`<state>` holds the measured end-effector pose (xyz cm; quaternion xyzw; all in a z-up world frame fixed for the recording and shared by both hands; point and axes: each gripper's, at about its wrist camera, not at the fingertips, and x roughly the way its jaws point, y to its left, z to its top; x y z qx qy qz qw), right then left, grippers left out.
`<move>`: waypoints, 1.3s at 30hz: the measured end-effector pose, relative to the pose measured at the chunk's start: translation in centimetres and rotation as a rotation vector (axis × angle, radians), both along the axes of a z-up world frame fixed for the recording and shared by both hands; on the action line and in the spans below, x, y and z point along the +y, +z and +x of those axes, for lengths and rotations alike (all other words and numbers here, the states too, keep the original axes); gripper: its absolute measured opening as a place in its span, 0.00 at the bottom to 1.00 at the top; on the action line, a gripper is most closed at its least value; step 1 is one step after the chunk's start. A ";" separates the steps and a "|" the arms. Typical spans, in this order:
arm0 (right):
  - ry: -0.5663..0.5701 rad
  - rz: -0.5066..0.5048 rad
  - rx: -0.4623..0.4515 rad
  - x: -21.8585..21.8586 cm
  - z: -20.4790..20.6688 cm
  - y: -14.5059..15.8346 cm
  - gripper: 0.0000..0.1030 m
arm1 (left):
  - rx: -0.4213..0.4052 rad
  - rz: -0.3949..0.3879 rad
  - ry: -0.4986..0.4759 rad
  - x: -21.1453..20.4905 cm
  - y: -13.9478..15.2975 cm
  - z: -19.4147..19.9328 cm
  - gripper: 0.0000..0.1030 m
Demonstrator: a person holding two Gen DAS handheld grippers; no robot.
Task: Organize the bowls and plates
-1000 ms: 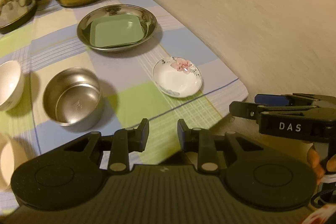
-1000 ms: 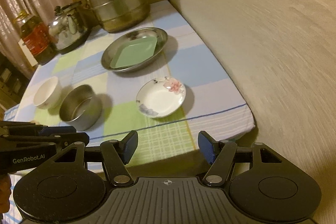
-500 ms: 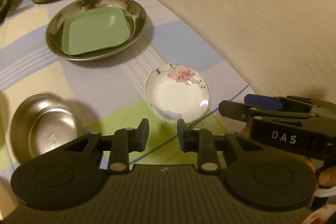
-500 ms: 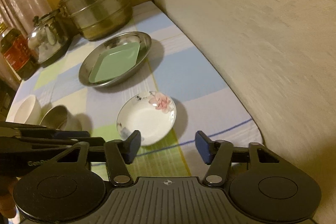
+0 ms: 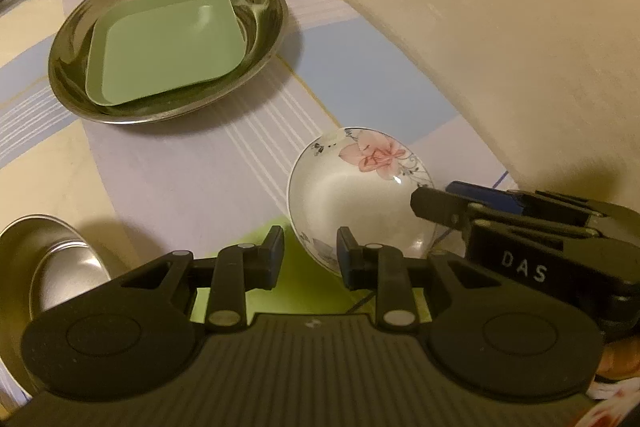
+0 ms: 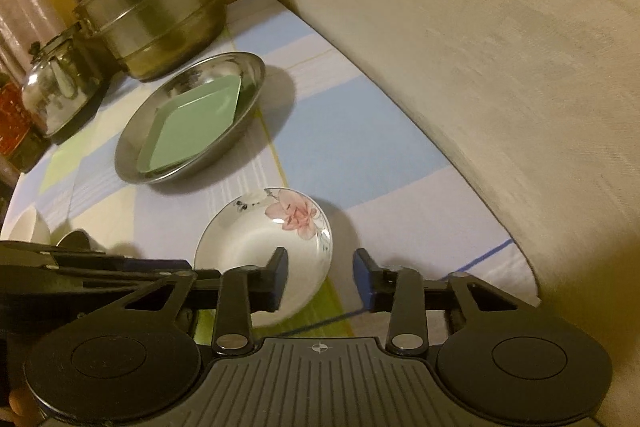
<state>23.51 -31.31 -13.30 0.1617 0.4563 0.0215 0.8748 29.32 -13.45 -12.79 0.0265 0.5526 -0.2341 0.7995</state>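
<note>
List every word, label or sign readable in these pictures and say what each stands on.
"DAS": white letters on the side of the right gripper, seen in the left wrist view.
The red label on the bottle at the left edge of the right wrist view: too blurred to read.
The left gripper shows only a small emblem, no words.
Nothing else carries text.

Beige wall (image 6: 480,67) beside a checked tablecloth (image 5: 200,167) (dim, yellowish light).
</note>
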 end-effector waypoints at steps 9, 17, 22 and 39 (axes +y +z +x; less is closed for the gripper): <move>-0.017 -0.004 0.031 0.0 0.8 -1.0 0.20 | 0.020 -0.007 -0.002 0.0 -0.8 1.1 0.16; -0.001 -0.017 0.041 0.3 1.2 -1.0 0.07 | 0.028 -0.020 -0.001 0.1 -0.8 1.4 0.12; -0.005 -0.017 0.058 0.4 1.5 -1.0 0.07 | 0.032 -0.026 -0.005 0.2 -0.8 1.5 0.11; 0.028 -0.002 -0.003 1.5 2.9 2.5 0.07 | -0.026 -0.085 0.053 3.0 2.6 2.6 0.12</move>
